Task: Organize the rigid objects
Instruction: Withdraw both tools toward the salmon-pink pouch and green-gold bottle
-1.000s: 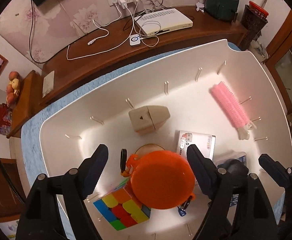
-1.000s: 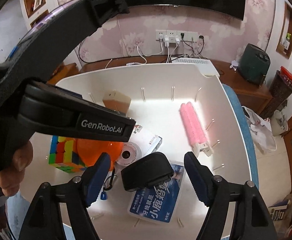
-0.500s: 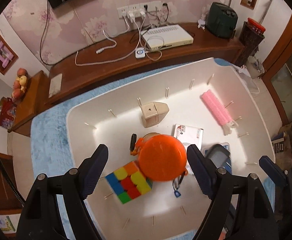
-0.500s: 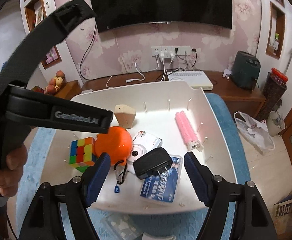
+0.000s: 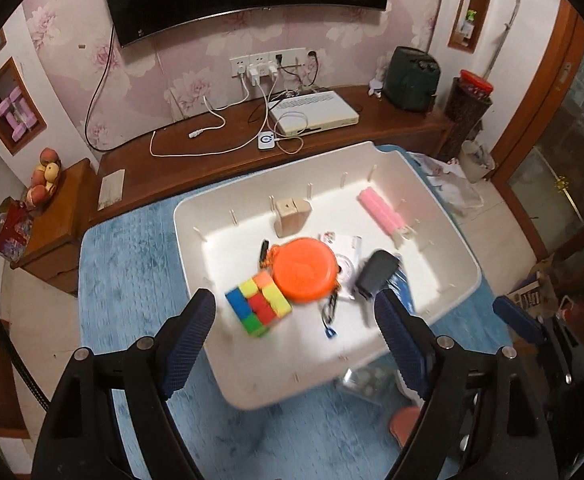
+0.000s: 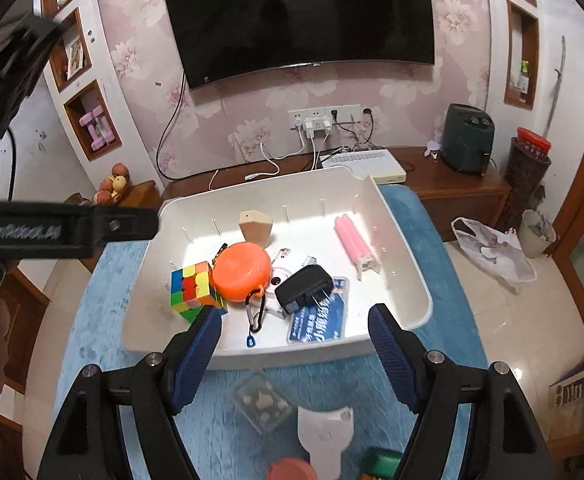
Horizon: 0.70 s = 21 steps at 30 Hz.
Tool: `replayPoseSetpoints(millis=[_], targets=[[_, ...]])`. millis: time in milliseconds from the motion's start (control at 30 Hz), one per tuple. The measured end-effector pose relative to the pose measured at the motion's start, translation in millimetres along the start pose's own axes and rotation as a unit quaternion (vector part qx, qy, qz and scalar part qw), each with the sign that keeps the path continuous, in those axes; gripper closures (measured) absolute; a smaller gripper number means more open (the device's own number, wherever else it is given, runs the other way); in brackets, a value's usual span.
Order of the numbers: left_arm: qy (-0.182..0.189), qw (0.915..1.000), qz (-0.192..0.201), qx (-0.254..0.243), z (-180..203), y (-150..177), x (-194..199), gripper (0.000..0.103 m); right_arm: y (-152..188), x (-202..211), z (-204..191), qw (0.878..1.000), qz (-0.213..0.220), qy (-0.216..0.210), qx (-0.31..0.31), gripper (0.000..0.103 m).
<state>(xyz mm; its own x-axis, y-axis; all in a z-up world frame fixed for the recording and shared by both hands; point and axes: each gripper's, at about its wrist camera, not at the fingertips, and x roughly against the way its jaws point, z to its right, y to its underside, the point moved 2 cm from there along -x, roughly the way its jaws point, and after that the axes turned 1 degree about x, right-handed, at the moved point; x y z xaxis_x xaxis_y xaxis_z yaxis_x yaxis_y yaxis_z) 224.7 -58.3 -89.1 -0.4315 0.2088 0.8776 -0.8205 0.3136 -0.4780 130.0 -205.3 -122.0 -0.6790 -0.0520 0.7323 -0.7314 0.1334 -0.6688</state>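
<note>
Both the left gripper [image 5: 293,330] and right gripper [image 6: 293,346] hang with jaws wide and empty above the white tray [image 6: 407,256]. The orange disc [image 6: 242,266] partly hides a white box [image 6: 292,258]; the frame cuts off a clear case [image 6: 262,400] nearby. The tray sits on a blue mat [image 6: 443,320] below a wall television [image 6: 299,20].

My right claw [image 6: 293,354] hangs spread above the bin [image 6: 407,248], at frame centre. Its middle is crowded: cube [image 6: 190,286], orange disc [image 6: 242,266], black charger [image 6: 303,288] touching or overlapping. Bare floor lies centre-right, between the charger and the pink roller [image 6: 353,238]. A clear box [image 6: 262,402] sits below the bin.
</note>
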Motion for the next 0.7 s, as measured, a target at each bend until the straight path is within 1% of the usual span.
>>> replayPoseSetpoints(millis=[167,233,367,533,633,700], targets=[[0.015,0.9998,0.014,-0.002,3,21,21,0.019,5,27,11,1.000,0.012,0.011,0.003,0.026],[0.020,0.9996,0.018,-0.012,6,31,26,0.018,8,35,16,1.000,0.012,0.021,0.006,0.026],[0.024,0.9991,0.016,-0.030,15,51,29,0.016,14,43,26,1.000,0.003,0.026,0.001,0.026],[0.039,0.9982,-0.007,-0.045,30,80,21,0.016,28,45,37,0.999,-0.013,0.041,-0.002,0.026],[0.056,0.9969,-0.032,-0.045,40,101,10,0.016,39,40,50,0.998,-0.031,0.043,-0.020,0.026],[0.064,0.9959,-0.049,-0.043,47,115,1,0.016,49,33,59,0.997,-0.046,0.051,-0.030,0.026]])
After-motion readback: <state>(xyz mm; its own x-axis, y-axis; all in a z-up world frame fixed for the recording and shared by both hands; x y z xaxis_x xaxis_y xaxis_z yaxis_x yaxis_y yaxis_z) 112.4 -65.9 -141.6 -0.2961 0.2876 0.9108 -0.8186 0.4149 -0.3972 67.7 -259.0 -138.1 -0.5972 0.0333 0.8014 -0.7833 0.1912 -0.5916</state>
